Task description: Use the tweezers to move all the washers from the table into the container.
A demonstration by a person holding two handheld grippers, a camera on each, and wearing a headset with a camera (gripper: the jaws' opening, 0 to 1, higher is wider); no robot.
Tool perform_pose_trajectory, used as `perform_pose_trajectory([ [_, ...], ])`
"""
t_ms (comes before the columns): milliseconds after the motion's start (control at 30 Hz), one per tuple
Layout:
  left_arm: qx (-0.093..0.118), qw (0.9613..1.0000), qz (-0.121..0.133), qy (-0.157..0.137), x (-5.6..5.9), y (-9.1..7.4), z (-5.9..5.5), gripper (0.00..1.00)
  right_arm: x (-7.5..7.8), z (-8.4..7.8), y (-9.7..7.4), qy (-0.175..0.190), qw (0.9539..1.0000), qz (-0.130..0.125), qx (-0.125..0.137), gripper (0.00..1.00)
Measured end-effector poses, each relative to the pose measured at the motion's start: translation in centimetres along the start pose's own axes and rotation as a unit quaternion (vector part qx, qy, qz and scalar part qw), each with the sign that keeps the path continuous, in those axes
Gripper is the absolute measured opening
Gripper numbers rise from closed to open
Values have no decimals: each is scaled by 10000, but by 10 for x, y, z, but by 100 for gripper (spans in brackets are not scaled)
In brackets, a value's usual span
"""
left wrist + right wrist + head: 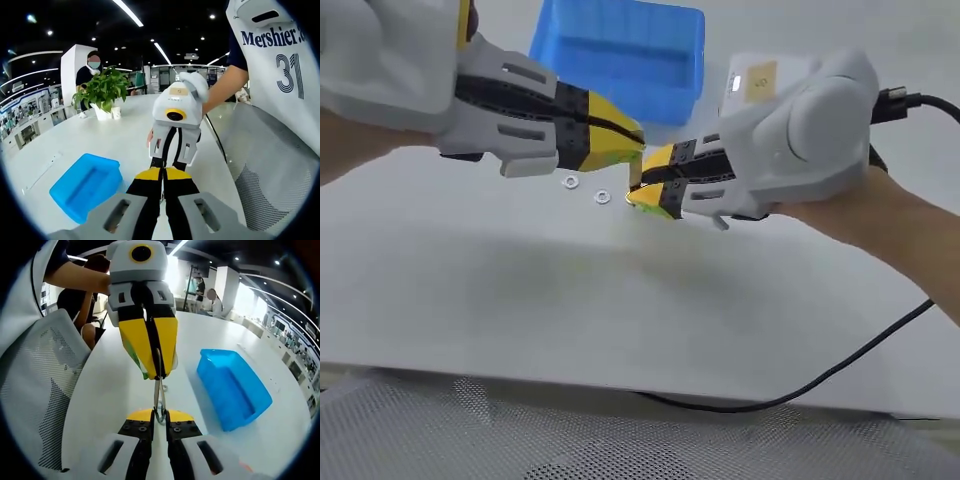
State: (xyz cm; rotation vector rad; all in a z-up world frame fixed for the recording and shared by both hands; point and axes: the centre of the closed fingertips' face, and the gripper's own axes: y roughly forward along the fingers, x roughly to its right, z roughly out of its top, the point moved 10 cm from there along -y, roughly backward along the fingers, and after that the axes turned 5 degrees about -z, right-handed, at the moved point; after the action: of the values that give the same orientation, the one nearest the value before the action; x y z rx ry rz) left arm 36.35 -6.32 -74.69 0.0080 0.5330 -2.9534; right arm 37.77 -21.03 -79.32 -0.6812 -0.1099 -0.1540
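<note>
Tweezers (pixel 158 392), spanned between both claws.
Long axis is laid from right gripper (pixel 160 420) straight ahead to left gripper (pixel 159 376); both jaw pairs are clamped on it.

Container (pixel 86 186): blue, open-topped.
Left gripper (pixel 163 176): just right of container, yellow tips pressed together.
Right gripper (pixel 168 161): right of container, farther off, facing back.

The hall is lit by ceiling light strips (pixel 129 12); a potted plant (pixel 102 90) is set on the white tabletop (pixel 125 132).
</note>
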Motion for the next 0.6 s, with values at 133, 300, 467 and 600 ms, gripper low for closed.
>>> perform_pose_trajectory([
  [133, 3, 10000, 12, 3, 1, -2, 1, 3, -1, 1, -1, -23, 10000, -32, 19, 10],
  [300, 36, 10000, 68, 28, 1, -6, 5, 3, 1, 5, -3, -23, 9999, -93, 68, 10],
  [467, 22, 9998, 105, 142, 0, -9, 13, 3, 4, 13, -7, -84, 9997, -197, 119, 10],
  [600, 37, 9996, 152, 244, -5, -13, 21, 3, 11, 20, -9, -154, 9994, -267, 162, 10],
])
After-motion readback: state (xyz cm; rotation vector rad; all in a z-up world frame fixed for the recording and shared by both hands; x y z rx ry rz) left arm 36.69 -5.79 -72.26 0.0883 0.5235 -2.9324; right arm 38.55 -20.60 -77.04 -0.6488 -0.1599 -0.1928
